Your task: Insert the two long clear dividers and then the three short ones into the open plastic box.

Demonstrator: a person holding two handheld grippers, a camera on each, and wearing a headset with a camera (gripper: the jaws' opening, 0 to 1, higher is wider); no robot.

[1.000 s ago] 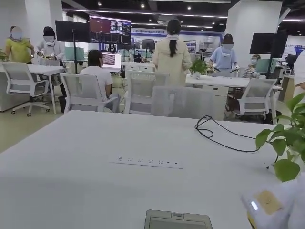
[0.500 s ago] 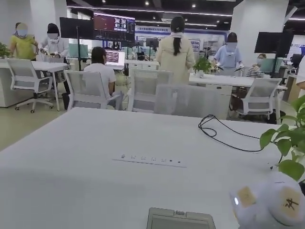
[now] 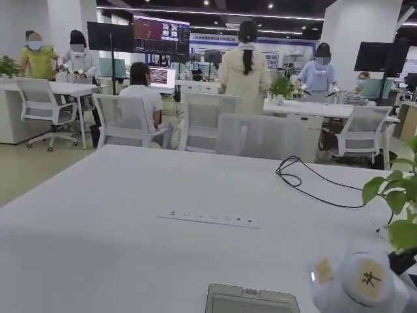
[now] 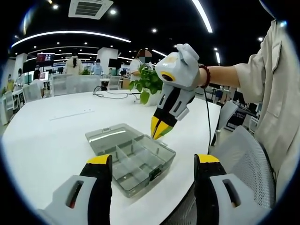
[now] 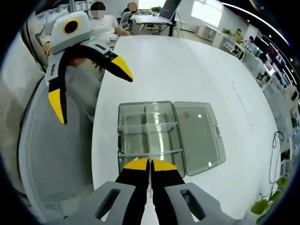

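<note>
The right gripper [image 5: 150, 165], jaws pressed together, points into the open plastic box [image 5: 197, 136], probably to seat dividers [image 5: 140, 125]; the left gripper [image 4: 153, 160] stands clear, jaws spread.

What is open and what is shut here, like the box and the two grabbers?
plastic box, open
lid, folded out flat beside the box
dividers, some already standing inside the box
left gripper, open, holding nothing
right gripper, shut, tips at the box's edge
</note>
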